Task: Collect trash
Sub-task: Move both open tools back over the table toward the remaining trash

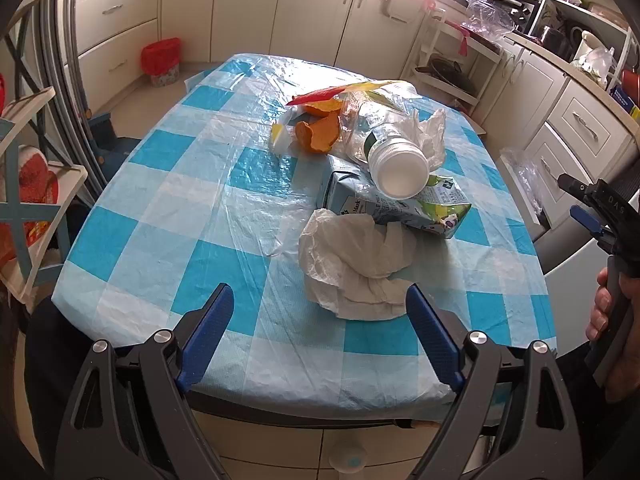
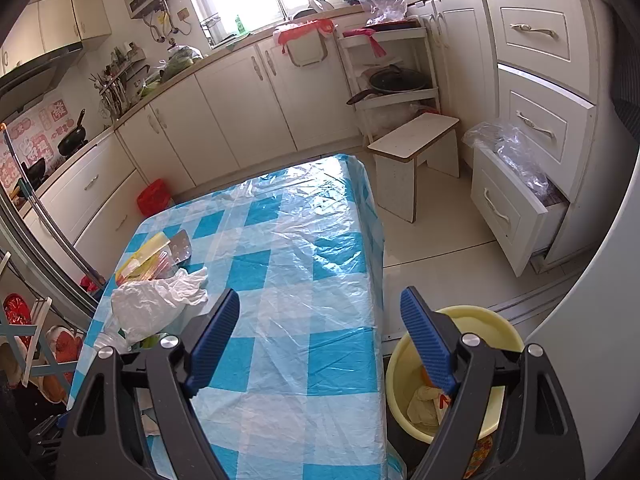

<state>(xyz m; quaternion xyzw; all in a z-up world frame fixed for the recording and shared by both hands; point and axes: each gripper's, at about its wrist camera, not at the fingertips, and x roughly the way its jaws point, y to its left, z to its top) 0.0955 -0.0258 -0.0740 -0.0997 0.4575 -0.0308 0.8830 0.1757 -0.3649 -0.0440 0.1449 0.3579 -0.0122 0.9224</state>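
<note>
Trash lies piled on a table with a blue-and-white checked cloth (image 1: 168, 200): a crumpled white tissue (image 1: 356, 264), a flattened drink carton (image 1: 404, 208), a clear plastic bottle with a white cap (image 1: 396, 164), orange peel (image 1: 320, 134), a red and yellow wrapper (image 1: 344, 92) and a white plastic bag (image 1: 434, 132). My left gripper (image 1: 320, 336) is open and empty, just short of the tissue. My right gripper (image 2: 320, 340) is open and empty, over the table's right edge and above a yellow bucket (image 2: 496, 416) on the floor that holds some trash. The right gripper's side (image 1: 600, 216) shows in the left wrist view.
Kitchen cabinets run around the room. A white stool (image 2: 416, 152) and an open drawer with a plastic bag (image 2: 516, 200) stand right of the table. A red bin (image 1: 162, 62) sits on the floor beyond it. Shelving (image 1: 32, 184) stands at the left.
</note>
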